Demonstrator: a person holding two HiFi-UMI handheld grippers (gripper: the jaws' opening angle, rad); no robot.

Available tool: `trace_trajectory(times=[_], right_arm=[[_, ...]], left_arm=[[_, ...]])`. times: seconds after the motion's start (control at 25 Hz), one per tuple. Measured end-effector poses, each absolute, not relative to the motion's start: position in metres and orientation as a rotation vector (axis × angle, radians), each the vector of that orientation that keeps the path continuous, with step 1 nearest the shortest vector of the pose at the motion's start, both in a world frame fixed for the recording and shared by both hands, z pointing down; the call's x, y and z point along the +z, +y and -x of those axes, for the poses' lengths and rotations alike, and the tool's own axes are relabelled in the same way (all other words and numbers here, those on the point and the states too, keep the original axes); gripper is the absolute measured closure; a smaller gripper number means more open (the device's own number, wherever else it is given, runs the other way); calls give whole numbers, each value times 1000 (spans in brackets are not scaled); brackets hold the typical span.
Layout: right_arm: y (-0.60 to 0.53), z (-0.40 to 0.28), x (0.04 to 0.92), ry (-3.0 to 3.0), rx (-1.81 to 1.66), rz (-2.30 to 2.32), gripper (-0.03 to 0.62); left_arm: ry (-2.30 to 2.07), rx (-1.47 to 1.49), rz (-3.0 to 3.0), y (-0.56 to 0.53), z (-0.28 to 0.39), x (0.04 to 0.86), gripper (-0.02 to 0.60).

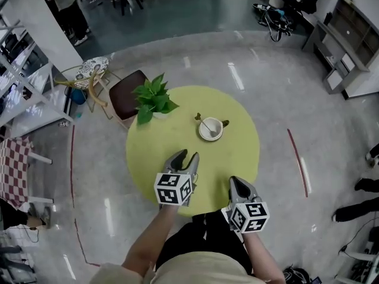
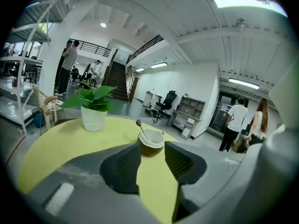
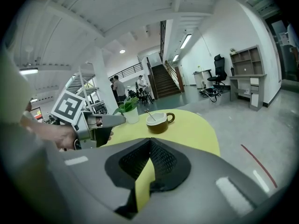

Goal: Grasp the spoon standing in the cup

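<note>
A brown cup (image 1: 211,129) with a white inside stands on the round yellow-green table (image 1: 177,141), right of centre. A spoon (image 1: 206,125) stands in it, its handle leaning toward the back left. My left gripper (image 1: 188,155) hovers over the table's near part, short of the cup, open and empty. In the left gripper view the cup (image 2: 152,146) and spoon (image 2: 142,130) show just beyond the gap of that gripper (image 2: 153,160). My right gripper (image 1: 235,183) is at the table's near edge, shut and empty. In the right gripper view (image 3: 149,143) the cup (image 3: 159,122) is farther off.
A potted green plant (image 1: 154,99) in a white pot stands at the table's far left. A brown chair (image 1: 125,93) and a wicker chair (image 1: 92,76) sit behind it. Shelving (image 1: 29,93) lines the left side. People stand in the background.
</note>
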State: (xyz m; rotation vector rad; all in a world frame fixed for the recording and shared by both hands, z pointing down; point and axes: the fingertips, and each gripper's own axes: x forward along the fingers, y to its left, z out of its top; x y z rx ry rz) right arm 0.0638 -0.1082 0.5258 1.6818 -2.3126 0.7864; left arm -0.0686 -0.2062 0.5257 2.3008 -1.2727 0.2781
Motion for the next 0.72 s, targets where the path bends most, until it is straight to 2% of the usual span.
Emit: trace_trajectory(times=[0.72], right_arm=[[-214,-95,553,-2344,866,-1533,592]], left_arm=[[-1338,320,-2176,-321,37,562,416]])
